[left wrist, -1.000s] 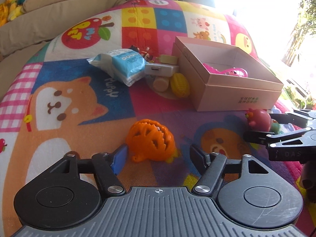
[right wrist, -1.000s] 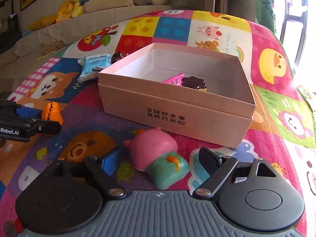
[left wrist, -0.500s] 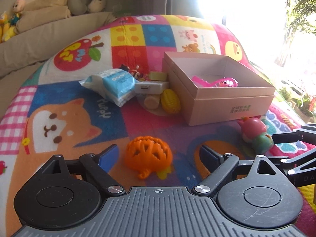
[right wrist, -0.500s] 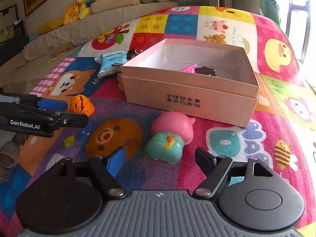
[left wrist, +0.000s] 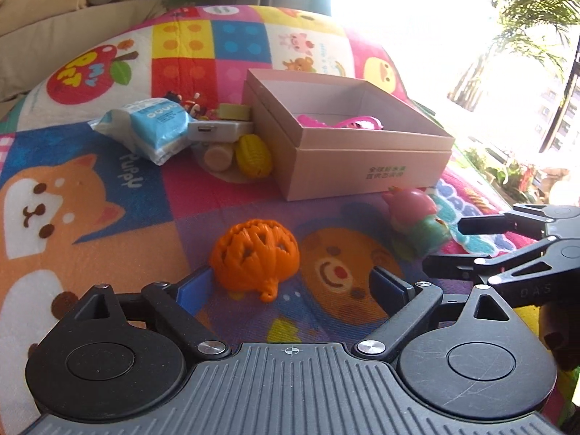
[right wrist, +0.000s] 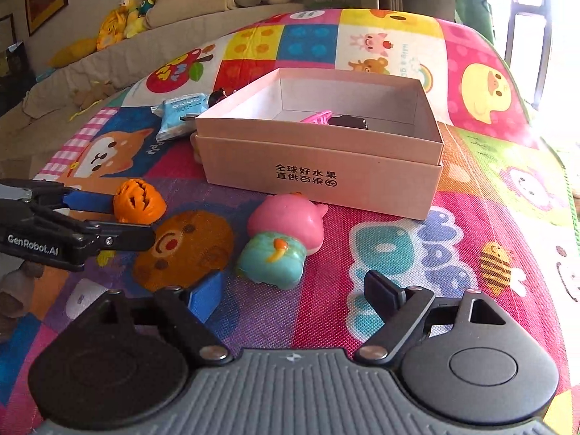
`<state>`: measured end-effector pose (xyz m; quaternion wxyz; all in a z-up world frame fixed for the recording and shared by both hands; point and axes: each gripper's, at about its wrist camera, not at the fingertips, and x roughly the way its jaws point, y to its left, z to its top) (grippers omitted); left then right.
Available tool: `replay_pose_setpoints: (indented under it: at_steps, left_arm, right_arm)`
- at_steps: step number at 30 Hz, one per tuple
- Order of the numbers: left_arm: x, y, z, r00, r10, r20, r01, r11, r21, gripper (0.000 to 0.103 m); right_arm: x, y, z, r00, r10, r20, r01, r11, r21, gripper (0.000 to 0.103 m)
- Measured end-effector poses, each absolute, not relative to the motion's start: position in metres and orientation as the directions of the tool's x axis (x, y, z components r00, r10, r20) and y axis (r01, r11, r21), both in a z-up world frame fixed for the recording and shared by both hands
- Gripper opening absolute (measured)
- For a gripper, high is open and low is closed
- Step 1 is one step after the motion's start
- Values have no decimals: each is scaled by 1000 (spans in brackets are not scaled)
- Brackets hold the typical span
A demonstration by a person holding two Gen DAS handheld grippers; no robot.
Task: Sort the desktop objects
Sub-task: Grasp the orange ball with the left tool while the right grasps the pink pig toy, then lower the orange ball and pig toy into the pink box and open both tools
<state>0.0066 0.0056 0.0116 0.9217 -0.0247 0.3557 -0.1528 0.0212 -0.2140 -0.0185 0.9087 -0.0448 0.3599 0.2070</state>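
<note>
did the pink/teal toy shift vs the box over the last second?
Cannot tell. The pink and teal toy lies before the box throughout; its apparent shift fits the camera's own motion.

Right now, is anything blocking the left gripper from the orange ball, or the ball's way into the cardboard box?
Nothing visible. The orange ball lies just ahead of the open left gripper, and the mat between ball and cardboard box is bare. Only the box's own wall must be cleared.
</note>
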Motion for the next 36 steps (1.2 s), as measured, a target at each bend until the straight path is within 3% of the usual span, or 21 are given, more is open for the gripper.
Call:
replay_pose_setpoints:
  at_steps: [5, 13, 15, 17, 27, 32, 36]
  left_arm:
    - [8, 6, 13, 734, -202, -648, 211, 975, -65, 96]
    - [33, -3, 11, 719, -120, -685, 138, 990, -28, 83]
    - [35, -7, 12, 718, -109, -687, 136, 991, -16, 70]
    - [35, -9, 13, 719, -96, -688, 130, 992, -3, 65]
    - [17, -9, 16, 713, -108, -693, 150, 989, 1, 64]
    - [5, -16, 54, 771, -158, -617, 210, 978, 11, 64]
    - [19, -36, 98, 839, -208, -502, 270, 961, 53, 64]
  right_arm:
    - [14, -216, -12, 681, 332, -653, -403, 914, 44, 86]
    - [15, -215, -10, 695, 334, -636, -400, 916, 44, 86]
    - [18, -213, -7, 705, 336, -625, -395, 917, 47, 86]
    - [22, -210, -5, 710, 332, -622, -390, 920, 46, 85]
    - [49, -187, -14, 649, 322, -689, -414, 910, 36, 49]
    - [33, -208, 13, 644, 364, -673, -414, 906, 94, 47]
    - [6, -237, 79, 747, 410, -524, -434, 897, 83, 47]
